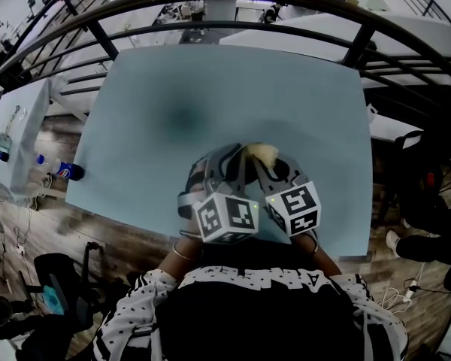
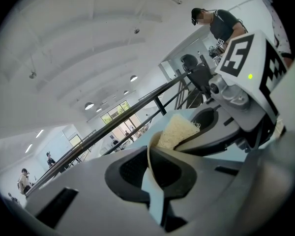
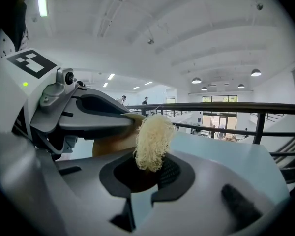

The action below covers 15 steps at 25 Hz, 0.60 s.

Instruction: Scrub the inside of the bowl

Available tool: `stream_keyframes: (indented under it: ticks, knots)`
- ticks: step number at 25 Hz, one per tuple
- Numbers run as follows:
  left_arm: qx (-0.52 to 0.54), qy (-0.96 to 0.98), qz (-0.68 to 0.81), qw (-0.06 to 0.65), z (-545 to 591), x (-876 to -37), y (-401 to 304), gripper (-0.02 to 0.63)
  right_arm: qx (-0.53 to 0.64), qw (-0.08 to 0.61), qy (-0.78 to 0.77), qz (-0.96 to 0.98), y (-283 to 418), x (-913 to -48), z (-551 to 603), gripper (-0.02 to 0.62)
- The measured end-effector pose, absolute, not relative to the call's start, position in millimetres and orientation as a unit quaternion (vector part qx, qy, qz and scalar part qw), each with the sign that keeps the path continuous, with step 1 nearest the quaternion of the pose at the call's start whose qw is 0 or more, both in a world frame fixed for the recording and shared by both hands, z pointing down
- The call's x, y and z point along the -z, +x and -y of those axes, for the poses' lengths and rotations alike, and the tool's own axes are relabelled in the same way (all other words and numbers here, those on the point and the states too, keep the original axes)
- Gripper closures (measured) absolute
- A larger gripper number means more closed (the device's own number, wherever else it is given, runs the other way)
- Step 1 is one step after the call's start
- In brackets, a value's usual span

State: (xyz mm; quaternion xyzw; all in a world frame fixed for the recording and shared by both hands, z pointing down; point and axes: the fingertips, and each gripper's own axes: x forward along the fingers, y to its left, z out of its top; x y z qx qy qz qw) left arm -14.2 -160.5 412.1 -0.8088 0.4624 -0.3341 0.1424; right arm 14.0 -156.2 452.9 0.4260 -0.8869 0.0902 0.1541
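Clamping down with the left gripper on the thin rim of the bowl, pads squeezed nearly together with only that wall between. Gripping with the right gripper as well, closed on a pale, stringy scrubber that pokes up out of the pads. Holding that scrubber up against the inside of the bowl, right beside the pinched rim, with the tan side of the bowl showing just behind it in the right gripper view. Crowding in tip to tip here, very close together, with the marker cubes side by side over the near edge of the table, a little right of its middle and close in front of the person. Hard to pick out the bowl from the head view, tucked under both tools. Looking outward now: a wide stretch of bare pale-blue top ahead and off to the left, rather less toward the right edge. Beyond the far edge, a dark railing curving right across.
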Motion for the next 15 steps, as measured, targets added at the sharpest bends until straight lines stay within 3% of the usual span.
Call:
stream_keyframes:
  ticks: [15]
  knots:
    - [0.322,-0.815,-0.463,0.134,162.1,-407.5,-17.4,0.583,-0.100,0.169,0.424,0.884,15.9,-469.4,148.5,0.540]
